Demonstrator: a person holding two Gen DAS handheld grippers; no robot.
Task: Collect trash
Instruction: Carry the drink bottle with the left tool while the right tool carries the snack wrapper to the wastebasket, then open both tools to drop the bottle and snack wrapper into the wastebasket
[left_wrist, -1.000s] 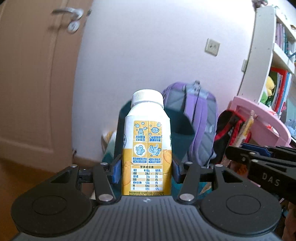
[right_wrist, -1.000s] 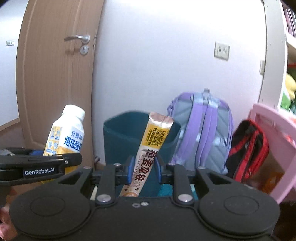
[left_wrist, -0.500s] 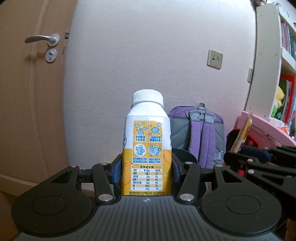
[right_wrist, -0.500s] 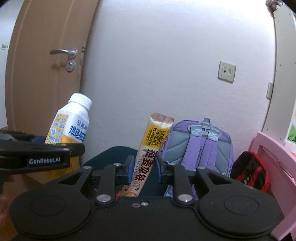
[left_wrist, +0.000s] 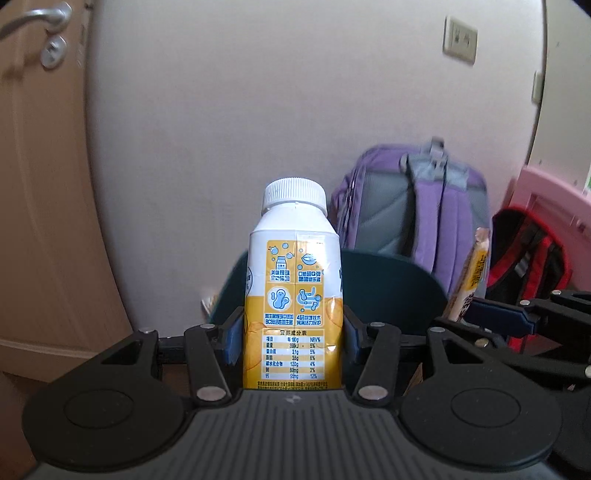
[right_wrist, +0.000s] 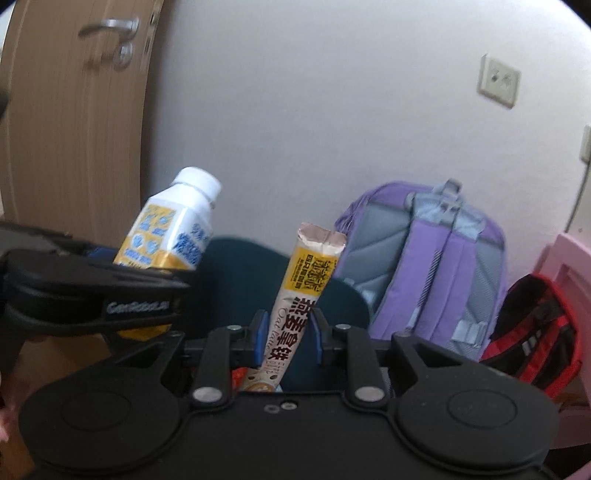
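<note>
Left wrist view: our left gripper (left_wrist: 293, 328) jaws clamp the yogurt bottle (left_wrist: 293, 291) low on its stiff, light body | our right gripper (right_wrist: 287, 334) jaws nearly closed, pinching the thin, floppy latte sachet (right_wrist: 295, 314) mid-length | both sit just before the teal bin (right_wrist: 240, 280) | we judge the label slippery.

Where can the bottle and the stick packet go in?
The bin's open top is the free spot, right behind the bottle and packet. Right of the bin is crowded: purple backpack, then red bag.
</note>
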